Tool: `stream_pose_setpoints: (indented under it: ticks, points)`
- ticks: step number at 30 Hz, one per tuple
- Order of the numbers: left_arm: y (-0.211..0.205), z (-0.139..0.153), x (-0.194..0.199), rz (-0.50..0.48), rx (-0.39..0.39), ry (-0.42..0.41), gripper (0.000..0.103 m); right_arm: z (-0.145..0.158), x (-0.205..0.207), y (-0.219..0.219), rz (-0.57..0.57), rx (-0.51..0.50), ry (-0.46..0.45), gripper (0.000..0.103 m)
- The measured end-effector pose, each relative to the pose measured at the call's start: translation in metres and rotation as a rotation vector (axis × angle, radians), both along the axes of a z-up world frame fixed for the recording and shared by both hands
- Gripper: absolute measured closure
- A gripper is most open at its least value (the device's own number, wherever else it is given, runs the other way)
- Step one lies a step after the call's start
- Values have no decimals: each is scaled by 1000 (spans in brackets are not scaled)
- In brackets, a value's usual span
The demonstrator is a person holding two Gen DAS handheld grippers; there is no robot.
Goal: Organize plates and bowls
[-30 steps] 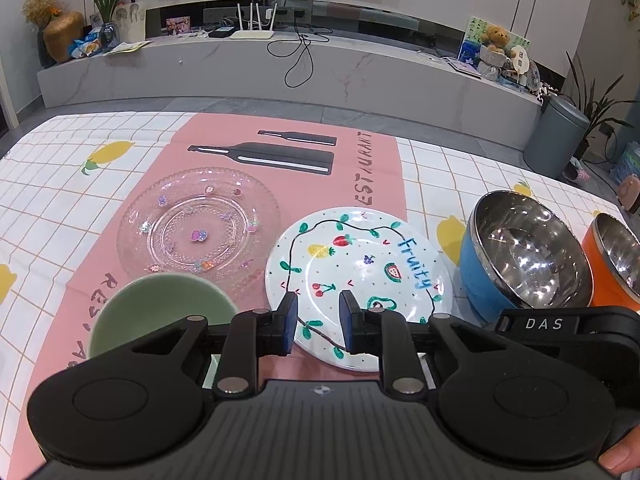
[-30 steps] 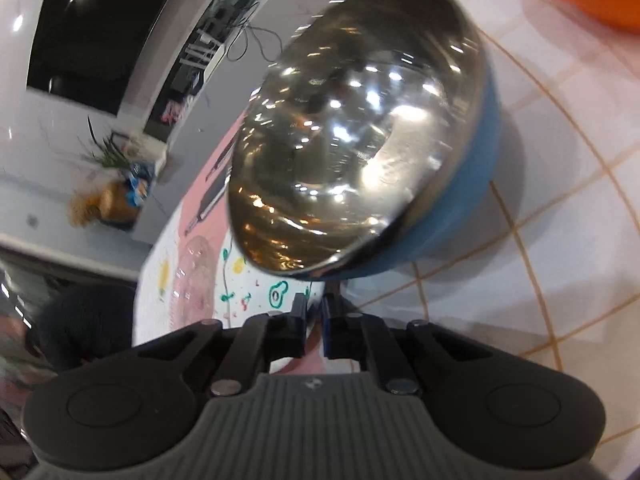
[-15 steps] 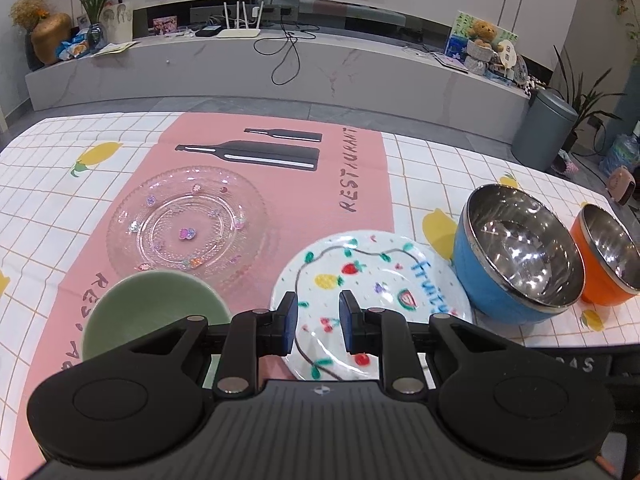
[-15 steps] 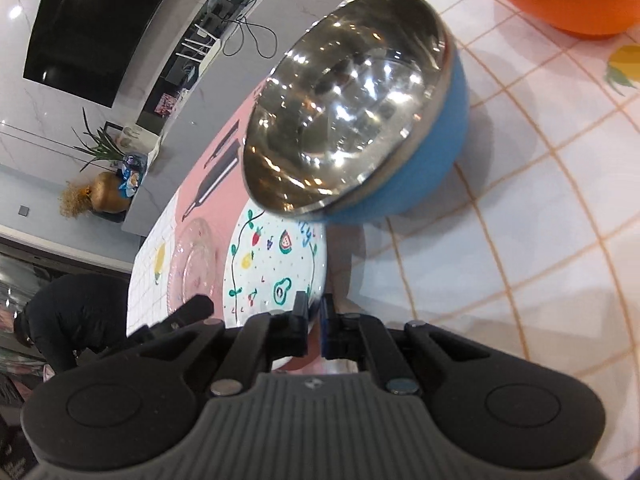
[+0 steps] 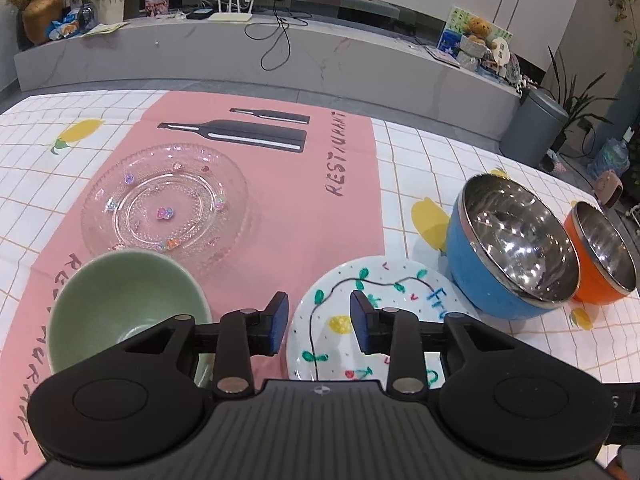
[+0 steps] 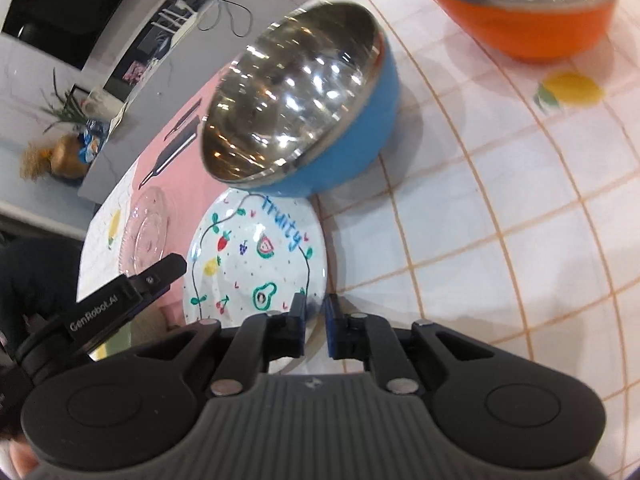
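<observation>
My left fingers [image 5: 319,322] stand apart with a clear gap between the blue pads and nothing in them; they hang over the near left rim of the round white plate painted with fruit and the word "Fruity" [image 5: 360,320]. My right fingers [image 6: 315,326] are only narrowly parted, the gap slim, and the near right edge of that same white plate [image 6: 256,256] shows through it; whether the pads touch the rim I cannot tell.

Just left of my left fingers sits the pale green ceramic bowl [image 5: 128,300], upright on the pink placemat printed with black bottles and "RESTAURANT" [image 5: 304,208]. Beyond the bowl, touching or nearly touching its far rim, lies the clear glass plate dotted with coloured beads [image 5: 164,204].

Right of the painted plate stands the blue bowl with a shiny steel lining [image 5: 508,248], its base close against the plate's far right edge. Just beside it, further right, is the orange bowl with a steel lining [image 5: 604,256]. All rest on the desk's white checked cloth with yellow lemons [image 5: 416,168].
</observation>
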State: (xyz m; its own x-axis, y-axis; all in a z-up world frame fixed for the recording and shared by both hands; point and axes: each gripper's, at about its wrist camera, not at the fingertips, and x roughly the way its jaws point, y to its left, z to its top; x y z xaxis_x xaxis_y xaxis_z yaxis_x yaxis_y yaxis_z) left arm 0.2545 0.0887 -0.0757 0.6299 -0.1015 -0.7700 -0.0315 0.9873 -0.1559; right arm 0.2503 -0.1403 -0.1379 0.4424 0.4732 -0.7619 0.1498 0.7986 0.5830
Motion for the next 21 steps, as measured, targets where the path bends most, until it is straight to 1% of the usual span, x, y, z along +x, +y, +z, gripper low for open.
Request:
stream_pose_setpoints:
  ticks: [1, 2, 3, 5, 8, 13, 14, 16, 18, 21]
  points:
    - [0, -1, 1, 3, 4, 1, 59, 2, 0, 1, 6, -22, -20, 87]
    - [0, -3, 1, 6, 6, 4, 59, 4, 0, 2, 10, -46, -38, 78]
    - [0, -4, 2, 6, 5, 6, 59, 5, 3, 3, 13, -70, -53, 76]
    - [-3, -7, 4, -2, 16, 16, 59, 5, 4, 3, 19, -87, -64, 76]
    - [-12, -9, 3, -21, 82, 4, 59, 1, 6, 1, 15, -65, -51, 76]
    - [-28, -17, 5, -45, 208, 4, 59, 2, 6, 1, 13, -65, -56, 75]
    - [-31, -18, 6, -53, 221, 4, 60, 1, 6, 2, 13, -66, -56, 75]
    - [-36, -17, 6, -73, 225, 4, 69, 1, 7, 2, 12, -66, -55, 75]
    - [-36, -17, 6, -73, 223, 11, 69, 2, 7, 3, 11, -67, -54, 75]
    - [-32, -15, 7, -74, 200, 30, 71, 2, 6, 1, 9, -71, -52, 74]
